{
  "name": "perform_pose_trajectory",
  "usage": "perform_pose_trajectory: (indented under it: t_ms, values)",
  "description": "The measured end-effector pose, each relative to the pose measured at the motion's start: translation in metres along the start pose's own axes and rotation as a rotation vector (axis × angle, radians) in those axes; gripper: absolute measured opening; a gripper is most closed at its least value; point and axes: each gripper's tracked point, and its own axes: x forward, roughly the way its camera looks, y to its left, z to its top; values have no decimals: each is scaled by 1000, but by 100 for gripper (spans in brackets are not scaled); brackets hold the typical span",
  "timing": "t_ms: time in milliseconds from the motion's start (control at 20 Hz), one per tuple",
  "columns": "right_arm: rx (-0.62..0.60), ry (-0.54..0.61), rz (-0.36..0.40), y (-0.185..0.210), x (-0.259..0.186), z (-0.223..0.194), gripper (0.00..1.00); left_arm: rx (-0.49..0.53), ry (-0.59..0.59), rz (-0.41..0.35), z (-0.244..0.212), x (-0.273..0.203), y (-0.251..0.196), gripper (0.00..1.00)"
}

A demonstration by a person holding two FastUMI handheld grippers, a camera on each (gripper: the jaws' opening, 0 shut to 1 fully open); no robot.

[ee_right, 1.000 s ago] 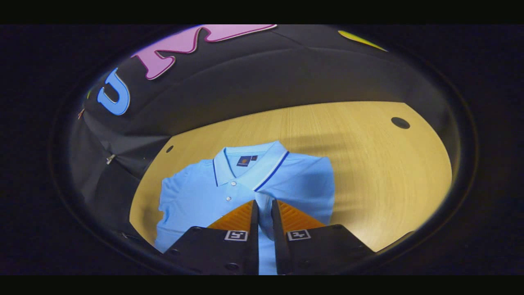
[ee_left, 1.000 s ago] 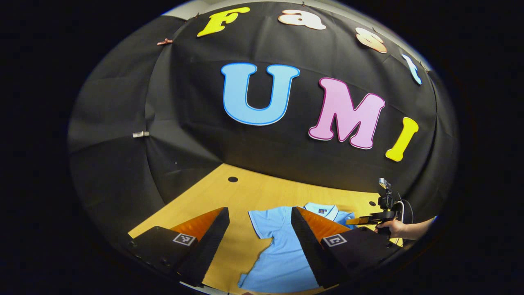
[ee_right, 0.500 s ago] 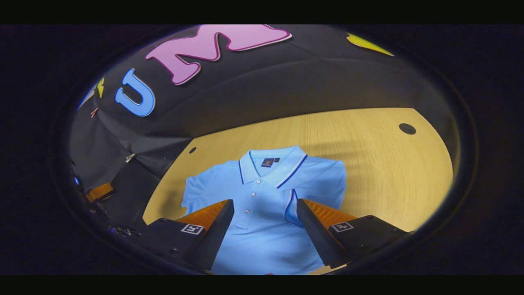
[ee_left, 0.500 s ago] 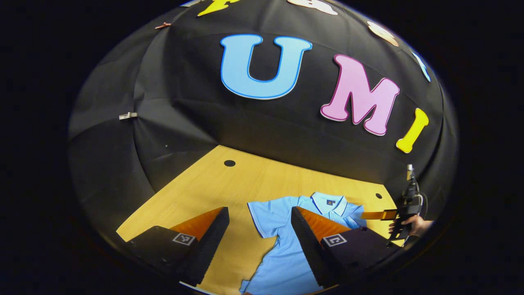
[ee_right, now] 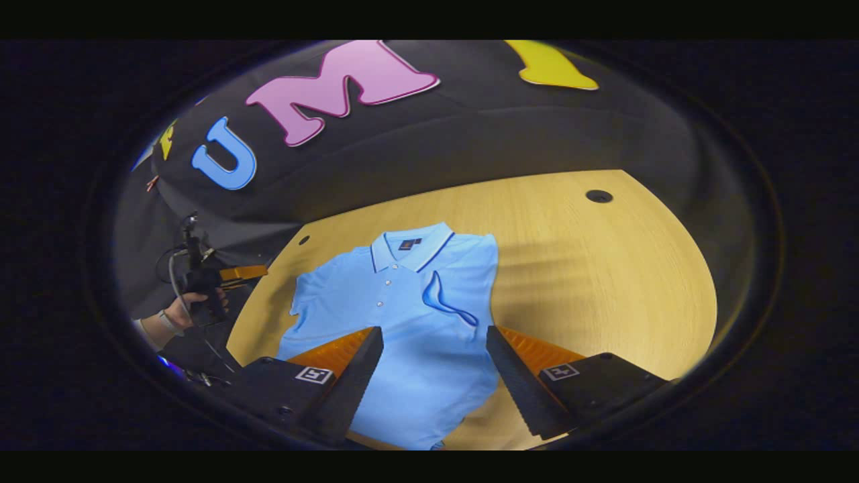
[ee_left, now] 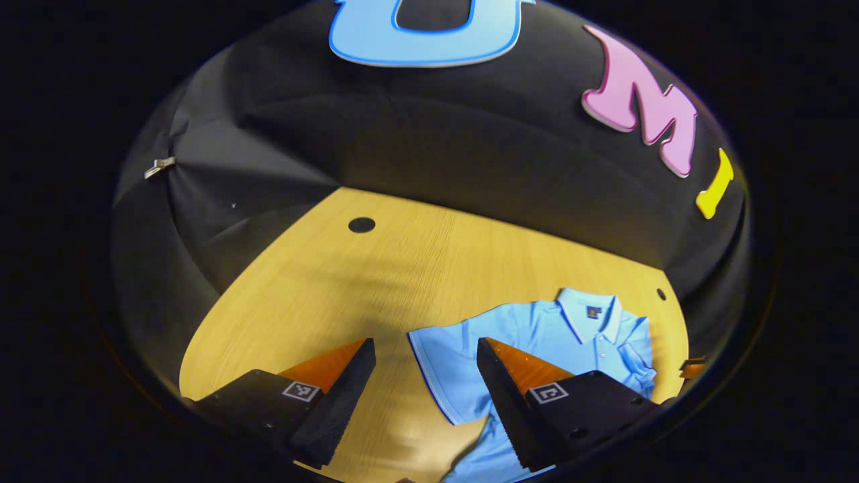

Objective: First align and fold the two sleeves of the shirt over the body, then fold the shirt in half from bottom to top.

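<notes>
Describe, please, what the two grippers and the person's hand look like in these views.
Each gripper, left gripper and right gripper, has wedge-shaped fingers with ribbed faces on black bodies carrying square black-and-white tags. In the right gripper view, the hand wears a light wristband; cables loop from its gripper.

Shirt [ee_right: 409, 322]: soft, matt knit cloth with a ribbed collar [ee_right: 411, 247] and small glossy buttons [ee_right: 380, 303]. Table [ee_right: 604, 282]: smooth wood-grain top, satin sheen, fine straight grain. Booth wall [ee_left: 436, 154]: matt black woven cloth, creased. Left gripper [ee_left: 425, 376] and right gripper [ee_right: 435, 362]: matt plastic bodies; inner finger faces were finely ridged.
</notes>
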Motion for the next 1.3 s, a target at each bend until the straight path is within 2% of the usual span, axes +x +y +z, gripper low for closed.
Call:
perform_pose_trajectory:
  t_ms: [300, 500, 700, 800, 850, 900, 1050, 1200, 1300]
  values:
    - [36, 30, -98, -44, -36, -35, 96, -17, 111, 1, -16, 56, -14, 97]
    - [60, 18, -107, -48, -37, -33, 97, -27, 202, -13, -39, 75, -24, 97]
    - [56, 20, -104, -43, -30, -35, 96, 134, 211, 21, -44, 80, -19, 98]
    - [40, 32, -105, -40, -29, -38, 97, 164, 222, 15, -42, 78, -23, 96]
    - [38, 33, -104, -39, -29, -38, 96, 163, 220, 9, -42, 79, -28, 86]
    - [38, 31, -104, -37, -30, -39, 96, 169, 213, -2, -44, 81, -33, 81]
    - [31, 34, -119, -49, -33, -44, 96, 130, 165, -29, -41, 84, -51, 10]
    - [45, 29, -130, -55, -38, -43, 97, 106, 143, -118, -32, 77, -67, 7]
    - [57, 19, -133, -59, -42, -42, 96, 107, 78, -142, -17, 72, -77, 6]
